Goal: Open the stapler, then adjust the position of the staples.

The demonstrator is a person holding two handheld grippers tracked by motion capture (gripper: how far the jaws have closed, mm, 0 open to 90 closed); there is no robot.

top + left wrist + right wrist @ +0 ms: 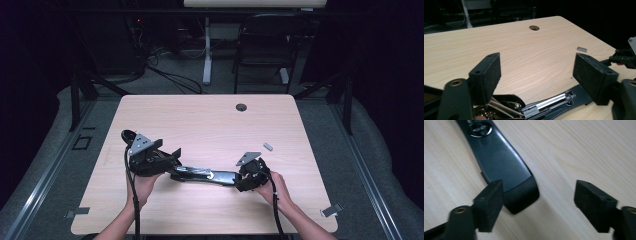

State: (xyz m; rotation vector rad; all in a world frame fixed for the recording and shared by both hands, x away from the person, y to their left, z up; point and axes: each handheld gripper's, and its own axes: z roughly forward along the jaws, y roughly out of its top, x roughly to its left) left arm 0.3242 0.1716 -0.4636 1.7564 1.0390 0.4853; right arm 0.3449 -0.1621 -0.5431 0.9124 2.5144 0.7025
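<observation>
Near the table's (200,117) front edge, toward 6 o'clock from its centre, a stapler (205,175) lies swung fully open, its two halves stretched in one line between the person's hands. Its metal staple channel (551,101) faces up and is exposed in the left gripper view, while the smooth black base end (511,177) points into the right gripper view. Opening the stapler looks finished. A small grey staple strip (268,146) lies apart at about 2 o'clock from the stapler, untouched, so loading it and closing the stapler would appear to be what is left.

Both tools stand released. The left gripper (167,152), at 9 o'clock of the stapler, has its jaws spread wide with bare tabletop between the pads; the hinge end of the stapler sits just below and beside its left pad (487,75), and contact there cannot be made out. The right gripper (537,205), at 3 o'clock, is likewise spread wide, its left pad (490,203) just beside the rounded tip of the base, nothing pinched between the jaws.
</observation>
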